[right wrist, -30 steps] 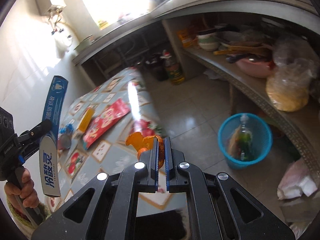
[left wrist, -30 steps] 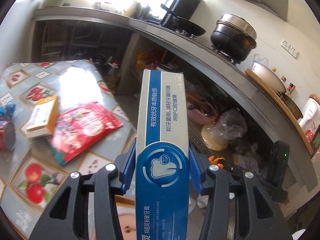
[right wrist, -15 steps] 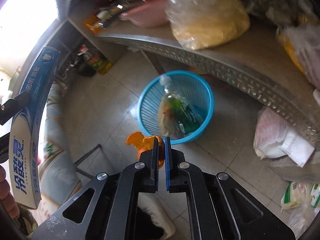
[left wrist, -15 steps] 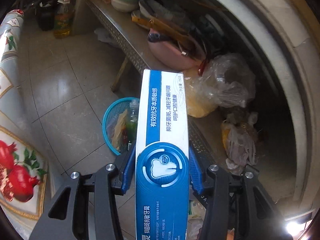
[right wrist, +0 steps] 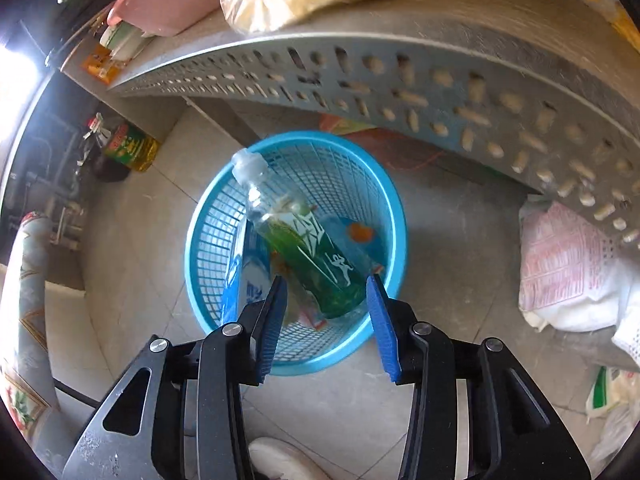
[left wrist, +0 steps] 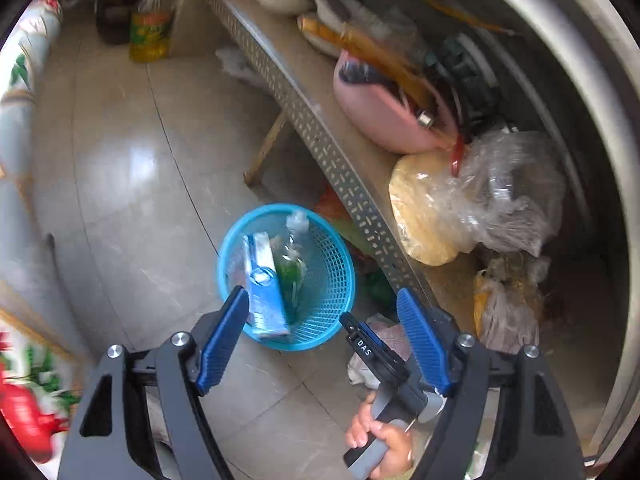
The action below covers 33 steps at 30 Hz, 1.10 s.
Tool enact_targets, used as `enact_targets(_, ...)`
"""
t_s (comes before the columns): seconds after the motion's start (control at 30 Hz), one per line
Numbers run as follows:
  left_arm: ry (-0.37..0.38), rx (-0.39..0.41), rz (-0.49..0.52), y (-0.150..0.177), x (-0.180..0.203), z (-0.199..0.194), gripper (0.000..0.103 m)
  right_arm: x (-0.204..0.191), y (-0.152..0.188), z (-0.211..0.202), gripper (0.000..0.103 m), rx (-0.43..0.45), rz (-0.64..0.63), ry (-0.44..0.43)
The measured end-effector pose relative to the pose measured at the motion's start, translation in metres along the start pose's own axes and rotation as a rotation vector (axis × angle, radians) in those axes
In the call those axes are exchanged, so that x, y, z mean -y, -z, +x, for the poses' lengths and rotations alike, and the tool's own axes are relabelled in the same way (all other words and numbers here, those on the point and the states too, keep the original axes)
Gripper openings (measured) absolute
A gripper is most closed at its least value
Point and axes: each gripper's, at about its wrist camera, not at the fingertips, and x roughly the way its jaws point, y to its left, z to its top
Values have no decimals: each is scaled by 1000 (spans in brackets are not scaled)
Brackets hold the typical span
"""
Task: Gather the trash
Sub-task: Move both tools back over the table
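Both pieces of trash have left the jaws since the earlier frames: the long blue-and-white cardboard toothpaste box (left wrist: 264,284) now lies in the round blue plastic mesh basket (left wrist: 332,272) just ahead of the left gripper (left wrist: 324,320), and the small orange peel scrap (right wrist: 359,233) rests on the basket floor ahead of the right gripper (right wrist: 326,304). Both grippers have just been opening and stand wide with nothing between them. I judge the box light and stiff but crushable, best taken across its narrow sides near the middle; the peel is soft and needs only a gentle pinch.
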Motion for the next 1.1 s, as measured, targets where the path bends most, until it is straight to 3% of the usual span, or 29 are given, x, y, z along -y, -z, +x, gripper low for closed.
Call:
enact_targets(0.17, 23, 63, 17, 12, -4, -48, 76, -1, 12, -9, 41, 14, -27, 0)
enact_targets(0.37, 60, 146, 87, 46, -7, -117, 76, -12, 41, -64, 42, 71, -91, -35)
enact_targets(0.47, 34, 191, 139, 71, -14, -150, 79, -32, 60, -104, 53, 110, -189, -54)
enact_targets(0.53, 0, 217, 155, 91, -27, -172, 80, -46, 73, -127, 60, 138, -247, -73)
enact_targets(0.67, -71, 278, 144, 127, -65, -216, 82, -81, 86, -174, 64, 178, -381, -143)
enact_targets(0.83, -199, 386, 30, 175, -132, -275, 83, -139, 96, -215, 69, 188, -533, -286)
enact_targets(0.93, -287, 454, -46, 203, -173, -308, 83, -181, 106, -227, 70, 134, -594, -418)
enact_targets(1.1, -409, 576, -170, 232, -240, -360, 90, -265, 131, -227, 70, -32, -700, -600)
